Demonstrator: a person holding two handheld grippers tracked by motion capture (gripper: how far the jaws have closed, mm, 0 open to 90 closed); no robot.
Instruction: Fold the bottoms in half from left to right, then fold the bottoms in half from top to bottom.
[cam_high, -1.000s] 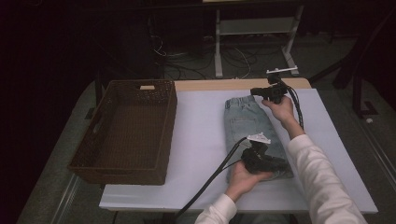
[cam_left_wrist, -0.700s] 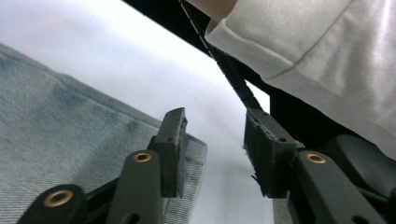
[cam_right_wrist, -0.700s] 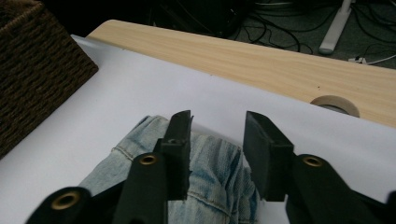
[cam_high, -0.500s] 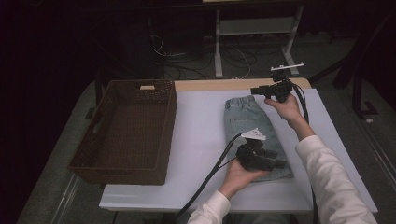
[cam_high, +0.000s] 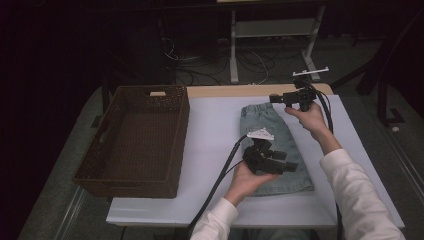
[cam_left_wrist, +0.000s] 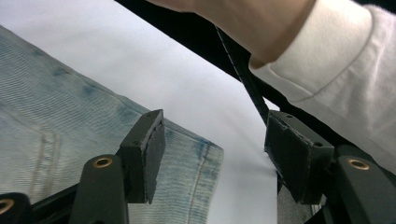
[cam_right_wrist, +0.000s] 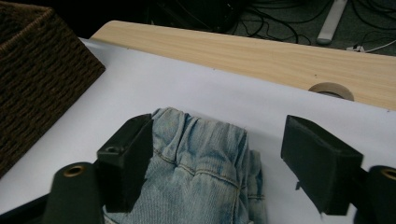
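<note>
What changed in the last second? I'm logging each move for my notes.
The right claw lifted off the jeans toward their far waistband end; the left claw rose slightly above the near hem. Both are open, holding nothing. Jeans and basket stayed put.

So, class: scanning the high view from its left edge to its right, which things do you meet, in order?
Wicker basket → left gripper, held over the near end of the folded jeans → right gripper, held at the jeans' far right corner.
</note>
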